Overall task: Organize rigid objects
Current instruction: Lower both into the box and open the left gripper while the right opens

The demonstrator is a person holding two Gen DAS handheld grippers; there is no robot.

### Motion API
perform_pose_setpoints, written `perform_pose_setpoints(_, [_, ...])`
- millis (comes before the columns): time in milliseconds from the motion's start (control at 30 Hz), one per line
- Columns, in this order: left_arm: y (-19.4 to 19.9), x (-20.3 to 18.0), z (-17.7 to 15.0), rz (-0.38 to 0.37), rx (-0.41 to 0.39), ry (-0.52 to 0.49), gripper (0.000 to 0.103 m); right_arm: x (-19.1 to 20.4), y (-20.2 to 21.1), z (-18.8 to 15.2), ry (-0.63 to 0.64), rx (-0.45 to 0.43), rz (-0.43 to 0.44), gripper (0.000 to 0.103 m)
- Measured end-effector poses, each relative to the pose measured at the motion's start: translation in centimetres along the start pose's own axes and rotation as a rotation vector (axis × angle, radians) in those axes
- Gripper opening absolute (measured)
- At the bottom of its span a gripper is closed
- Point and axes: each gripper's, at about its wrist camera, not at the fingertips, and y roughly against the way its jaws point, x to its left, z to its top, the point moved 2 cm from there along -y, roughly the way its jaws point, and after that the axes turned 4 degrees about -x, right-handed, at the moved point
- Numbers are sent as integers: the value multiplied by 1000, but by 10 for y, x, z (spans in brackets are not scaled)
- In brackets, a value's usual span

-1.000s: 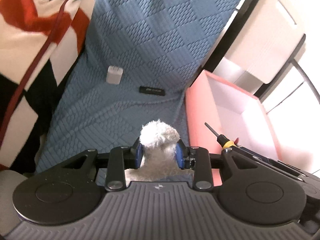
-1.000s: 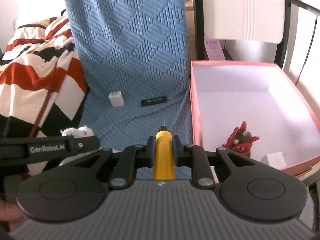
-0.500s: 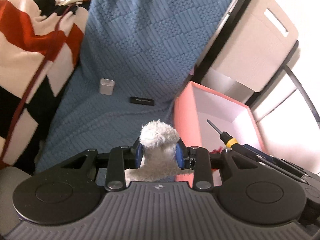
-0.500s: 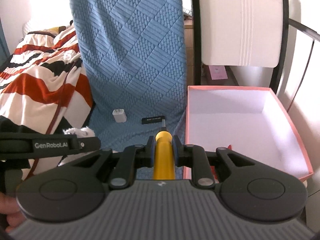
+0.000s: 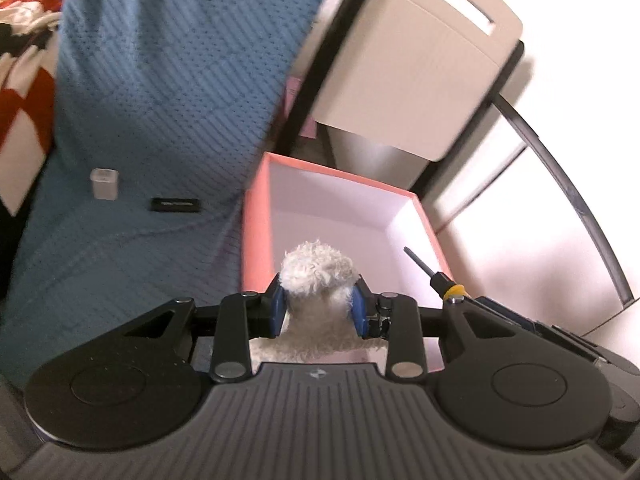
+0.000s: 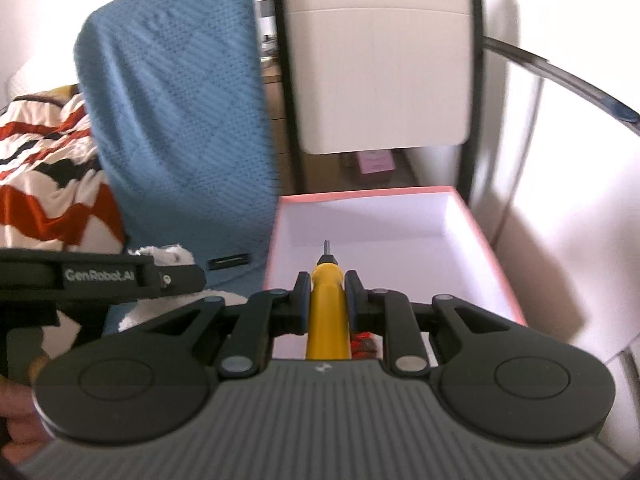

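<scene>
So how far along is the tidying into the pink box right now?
Partly done. A red figure already lies in the pink box. In hand: the left gripper is shut on a white fluffy toy, the right gripper on a yellow screwdriver, both over the box. Left: a white charger and a black stick lie on the blue cover.

A blue quilted cover is draping over the seat, lying ahead and to the left of the left gripper. A white charger block and a flat black stick are resting on it, just beside each other. The pink box is sitting at the cover's right edge, directly ahead.
</scene>
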Motion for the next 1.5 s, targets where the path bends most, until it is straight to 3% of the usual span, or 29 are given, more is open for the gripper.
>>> perform_pose_setpoints(367, [-56, -37, -1, 21, 61, -25, 38, -66, -25, -12, -57, 52, -52, 21])
perform_pose_setpoints(1033, [-192, -12, -2, 115, 240, 36, 38, -127, -152, -38, -98, 252, -26, 21])
perform_pose_setpoints(1333, [-208, 1, -9, 132, 267, 66, 39, -129, -181, -55, -128, 344, -12, 21])
perform_pose_setpoints(1500, [-207, 1, -12, 134, 270, 68, 46, -125, -182, -51, -99, 340, -23, 22])
